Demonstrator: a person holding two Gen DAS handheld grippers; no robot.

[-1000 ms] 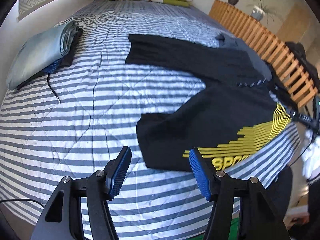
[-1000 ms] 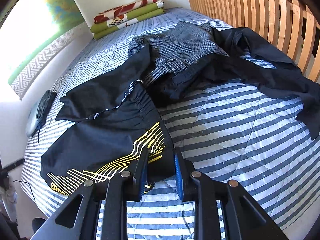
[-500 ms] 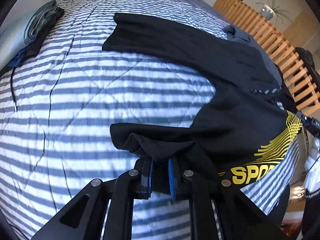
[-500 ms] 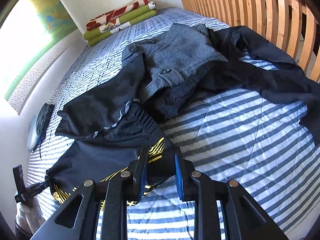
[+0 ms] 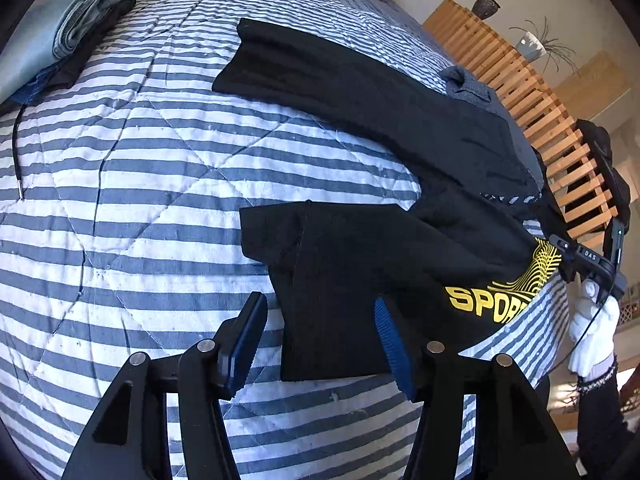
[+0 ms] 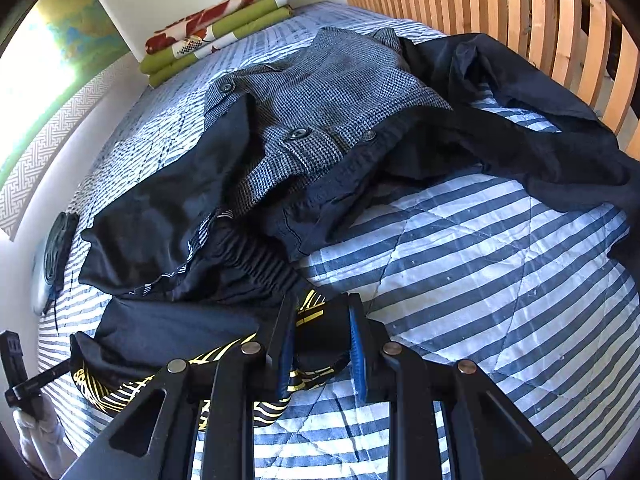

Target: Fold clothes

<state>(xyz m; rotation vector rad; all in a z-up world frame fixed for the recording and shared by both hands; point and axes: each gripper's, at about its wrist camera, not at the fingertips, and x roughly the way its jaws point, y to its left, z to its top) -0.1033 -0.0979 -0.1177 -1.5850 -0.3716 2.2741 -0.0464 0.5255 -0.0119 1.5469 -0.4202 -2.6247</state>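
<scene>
A black sports garment (image 5: 400, 248) with yellow "SPORT" print lies on the striped bedspread (image 5: 140, 200), one long part (image 5: 340, 92) stretching to the far left. Its near corner is folded over flat and lies between the blue pads of my left gripper (image 5: 318, 312). The jaws are opening and the pads do not press the cloth. My right gripper (image 6: 320, 320) is shut on a bunch of the same garment (image 6: 180, 332) at its yellow-printed edge. It also shows in the left wrist view as the right gripper (image 5: 576, 256), held by a white-gloved hand (image 5: 592, 320).
A grey houndstooth jacket (image 6: 320, 100) and a dark garment (image 6: 520, 128) lie beyond the right gripper, by the wooden slatted bed end (image 6: 520, 20). Folded green and red blankets (image 6: 216, 36) sit at the far end. A folded light-blue stack (image 5: 80, 28) and a cable (image 5: 16, 152) lie at the left edge.
The left gripper came down, shut on the garment's near corner and bunched it, then opened, leaving the corner folded flat. The right gripper kept its grip and shifted slightly.
</scene>
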